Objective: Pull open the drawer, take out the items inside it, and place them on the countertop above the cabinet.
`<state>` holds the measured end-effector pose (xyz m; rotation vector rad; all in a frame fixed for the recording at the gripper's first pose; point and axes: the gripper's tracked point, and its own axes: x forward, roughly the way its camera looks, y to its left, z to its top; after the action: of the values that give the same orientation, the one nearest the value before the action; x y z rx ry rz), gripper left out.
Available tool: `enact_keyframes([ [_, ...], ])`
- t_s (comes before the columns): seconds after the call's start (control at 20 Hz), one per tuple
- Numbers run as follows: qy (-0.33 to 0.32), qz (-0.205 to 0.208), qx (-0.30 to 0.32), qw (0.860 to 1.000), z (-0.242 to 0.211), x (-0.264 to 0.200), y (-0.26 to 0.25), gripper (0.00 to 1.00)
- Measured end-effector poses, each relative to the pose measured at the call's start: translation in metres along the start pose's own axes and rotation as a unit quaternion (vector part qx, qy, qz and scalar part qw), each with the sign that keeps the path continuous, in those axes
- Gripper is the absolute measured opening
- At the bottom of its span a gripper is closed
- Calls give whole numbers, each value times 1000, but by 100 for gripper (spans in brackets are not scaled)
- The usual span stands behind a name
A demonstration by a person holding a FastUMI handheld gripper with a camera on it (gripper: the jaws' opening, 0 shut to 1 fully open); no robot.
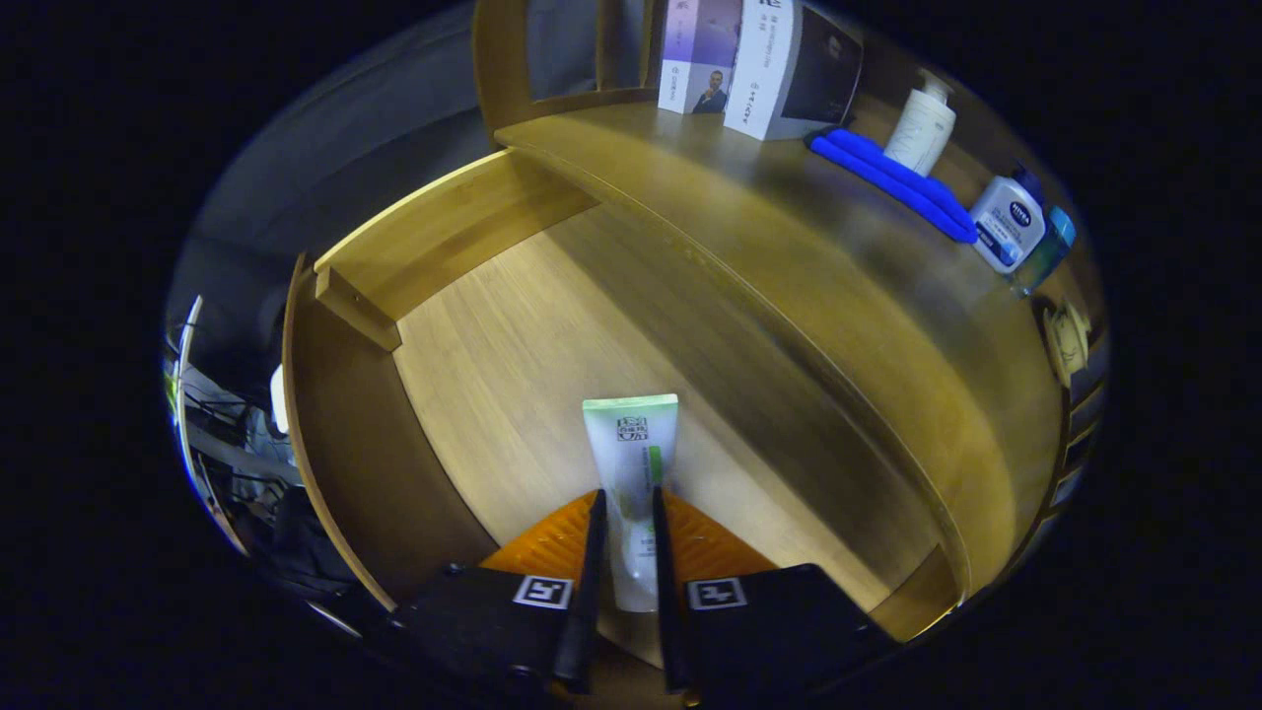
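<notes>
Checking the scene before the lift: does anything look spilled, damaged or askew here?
Nothing stands out. The claw is shut on the white-and-green squeeze tube, held straight between its fingers over the open wooden drawer. On the wooden countertop the white pump bottle stands upright; no spill shows.

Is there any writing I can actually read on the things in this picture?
"NIVEA": on the white bottle on the countertop.
Tube held between the gripper fingers: print too small to read.
Two books: lettering too blurred to read.
</notes>
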<state>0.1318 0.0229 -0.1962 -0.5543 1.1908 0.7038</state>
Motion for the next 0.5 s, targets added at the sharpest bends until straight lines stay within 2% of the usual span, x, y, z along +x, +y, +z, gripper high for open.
enact_keyframes([
  [0.15, 39, 2, -9, 999, -13, 11, 0, 58],
  [0.25, 55, -8, -22, 998, -16, 16, -3, 58],
  [0.4, 22, 4, -22, 999, 0, 10, 1, 22],
  [0.5, -1, -10, -42, 999, 3, 8, -1, 12],
])
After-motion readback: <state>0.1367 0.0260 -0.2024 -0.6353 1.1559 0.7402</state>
